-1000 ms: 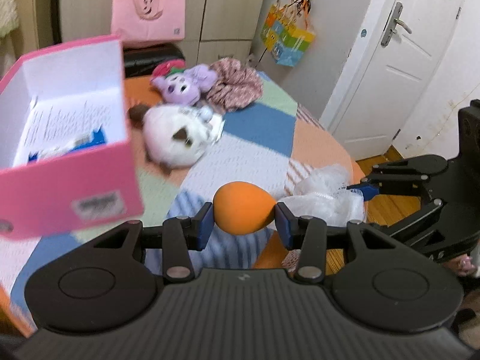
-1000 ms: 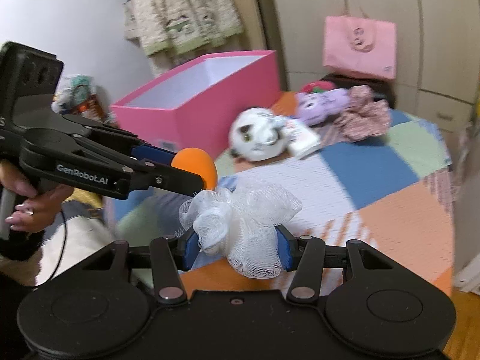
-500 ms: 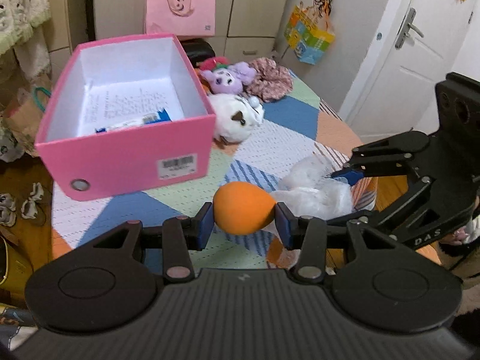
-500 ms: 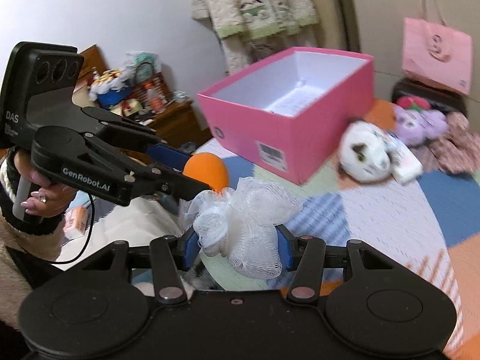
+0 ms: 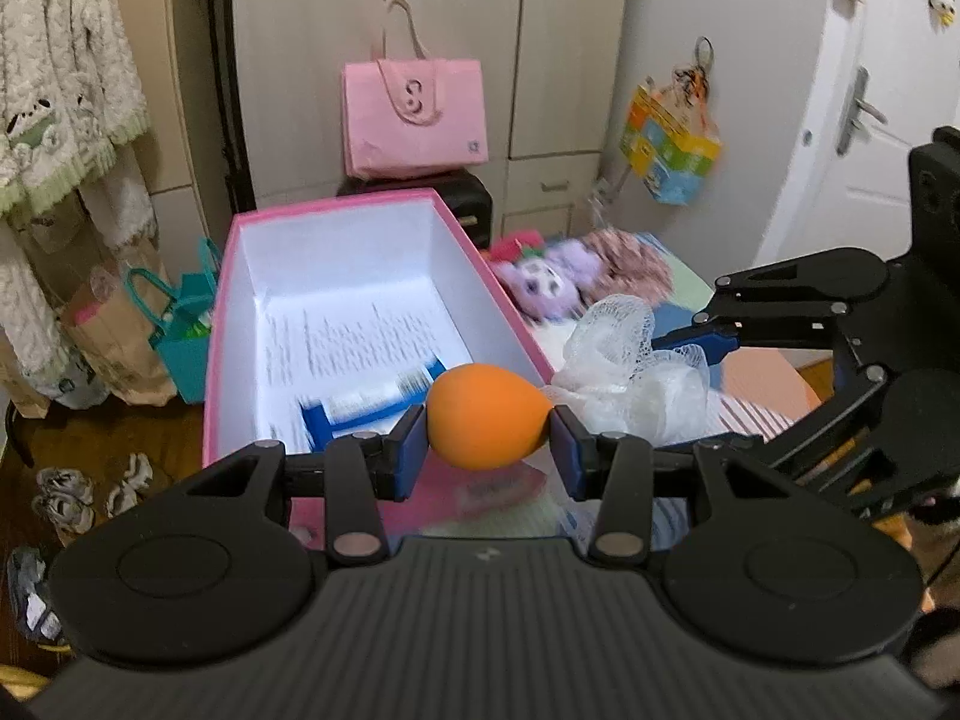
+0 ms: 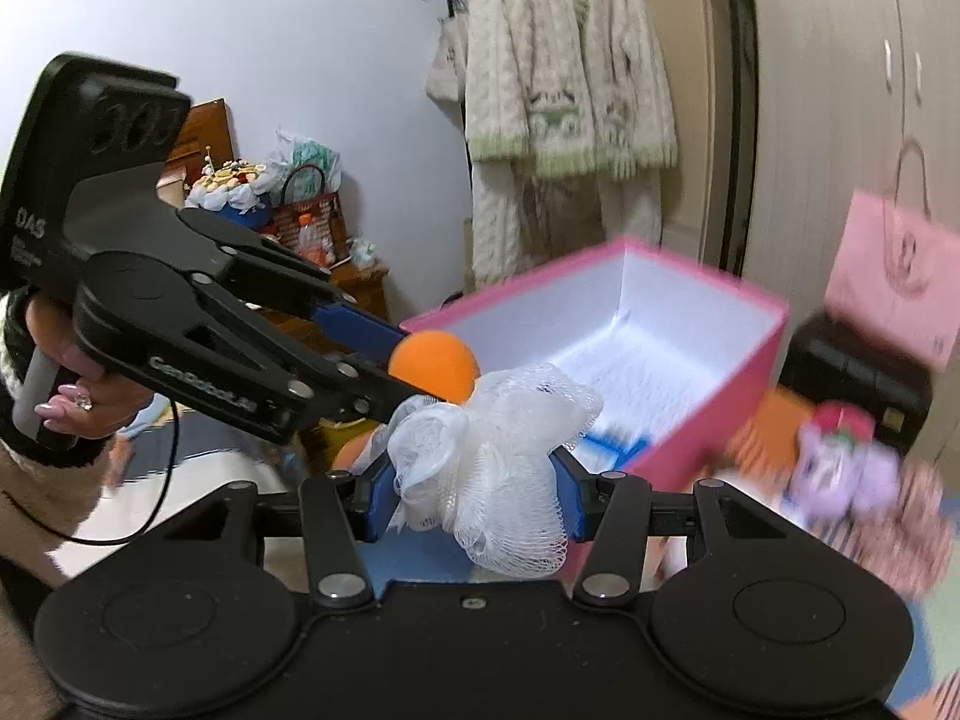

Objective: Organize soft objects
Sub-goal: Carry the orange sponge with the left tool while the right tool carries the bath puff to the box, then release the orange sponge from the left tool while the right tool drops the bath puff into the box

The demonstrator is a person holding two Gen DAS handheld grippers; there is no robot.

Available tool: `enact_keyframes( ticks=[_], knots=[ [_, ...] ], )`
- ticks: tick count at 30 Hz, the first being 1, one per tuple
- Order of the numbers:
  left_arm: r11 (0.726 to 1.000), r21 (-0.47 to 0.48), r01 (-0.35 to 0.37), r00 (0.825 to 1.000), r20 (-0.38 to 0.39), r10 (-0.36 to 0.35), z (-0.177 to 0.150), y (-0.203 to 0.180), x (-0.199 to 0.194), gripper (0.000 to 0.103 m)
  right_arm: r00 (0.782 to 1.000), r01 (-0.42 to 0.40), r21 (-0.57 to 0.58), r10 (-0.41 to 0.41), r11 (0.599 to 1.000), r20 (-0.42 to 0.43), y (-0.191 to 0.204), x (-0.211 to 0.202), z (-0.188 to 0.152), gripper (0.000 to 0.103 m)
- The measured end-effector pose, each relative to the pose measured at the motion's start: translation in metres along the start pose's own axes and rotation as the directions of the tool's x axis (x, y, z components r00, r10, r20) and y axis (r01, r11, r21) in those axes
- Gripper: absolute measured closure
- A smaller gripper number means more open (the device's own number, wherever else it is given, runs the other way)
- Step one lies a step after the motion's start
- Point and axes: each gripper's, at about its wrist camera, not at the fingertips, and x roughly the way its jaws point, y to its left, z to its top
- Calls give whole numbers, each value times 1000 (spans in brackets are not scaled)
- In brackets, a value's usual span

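Observation:
My left gripper (image 5: 489, 441) is shut on an orange egg-shaped sponge (image 5: 483, 417) and holds it over the near end of the open pink box (image 5: 252, 228). My right gripper (image 6: 474, 495) is shut on a white mesh bath puff (image 6: 492, 468), just right of the sponge (image 6: 433, 363) and near the box's front corner (image 6: 708, 420). The puff also shows in the left wrist view (image 5: 624, 360), with the right gripper (image 5: 690, 330) around it. Inside the box lie a printed sheet (image 5: 354, 339) and a blue-and-white tube (image 5: 360, 402).
A purple plush toy (image 5: 549, 282) and a patterned cloth (image 5: 630, 258) lie on the patchwork table right of the box. A pink bag (image 5: 414, 114) sits on a black case behind. A robe (image 6: 564, 90) hangs at the left. Shoes (image 5: 66, 492) lie on the floor.
Both grippers have swung left and risen toward the pink box with their loads. The box now fills the middle of both views; the white plush toy is hidden.

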Motion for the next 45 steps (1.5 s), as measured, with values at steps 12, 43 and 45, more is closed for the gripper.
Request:
enact_keyframes(
  ticks=[12,43,45],
  knots=[
    [995,-79,-59,994,-95,52,61,71,101,60,997,27,-90,-34,996,-71,-69,89,57,46],
    [993,-63,-103,927,-369,73,75,107,192,50,911,-68,-279,-54,958,-409,-114,207,64,32],
    [994,-57,-98,934,-350,72,75,103,182,44,919,-58,-268,-54,962,-391,-113,198,63,30]
  ],
)
